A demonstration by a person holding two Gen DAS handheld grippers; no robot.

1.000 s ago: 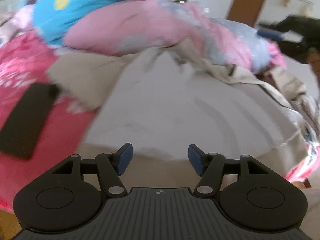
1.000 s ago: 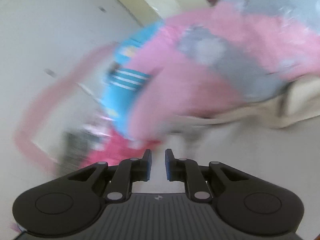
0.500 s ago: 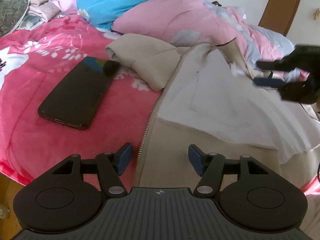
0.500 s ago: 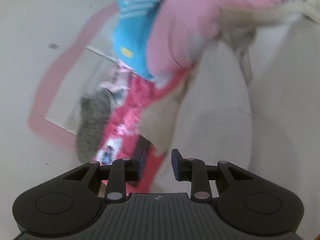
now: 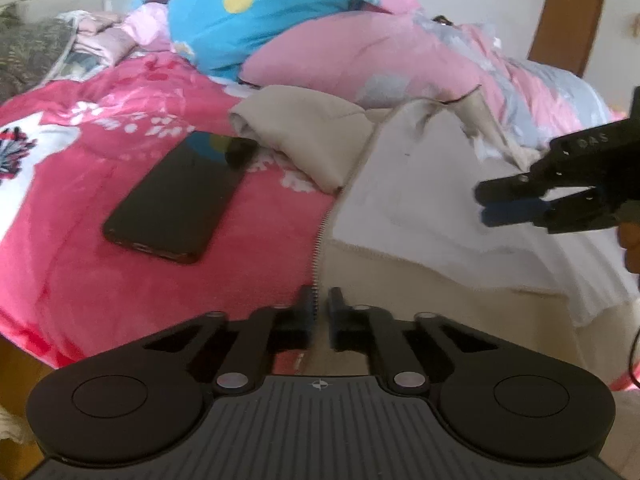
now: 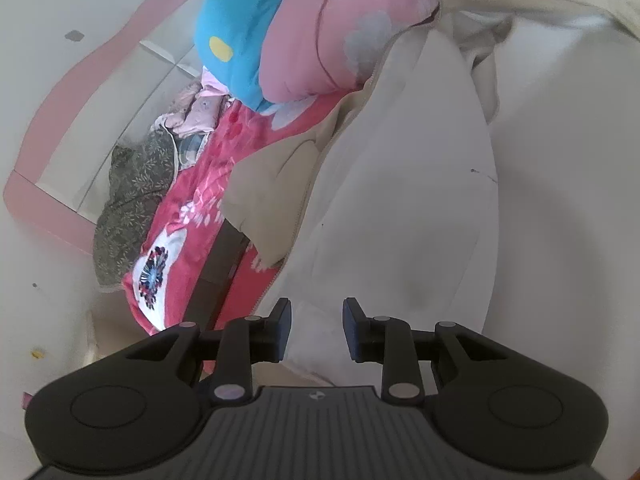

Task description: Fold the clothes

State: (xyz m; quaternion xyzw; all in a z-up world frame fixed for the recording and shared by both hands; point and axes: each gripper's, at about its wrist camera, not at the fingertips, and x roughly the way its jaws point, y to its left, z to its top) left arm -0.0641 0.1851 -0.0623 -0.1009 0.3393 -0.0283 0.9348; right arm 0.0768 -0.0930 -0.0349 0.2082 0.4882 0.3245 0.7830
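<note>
Bedding in bright pink fleece (image 5: 120, 248) carried the beige zip-up jacket with pale lining (image 5: 420, 200). Lower centre, the left tool (image 5: 320, 312) was pinching its zipper edge.

From the right wrist, the right tool (image 6: 316, 328) stood spread over the lining's near edge, gripping nothing; folding was starting, and it likely needed its own hold next.

Black phone (image 5: 176, 200) flat on red floral bedspread (image 5: 80, 208); pink quilt (image 5: 360, 56) and blue pillow (image 5: 256, 20) heaped behind; brown door (image 5: 568, 20).
</note>
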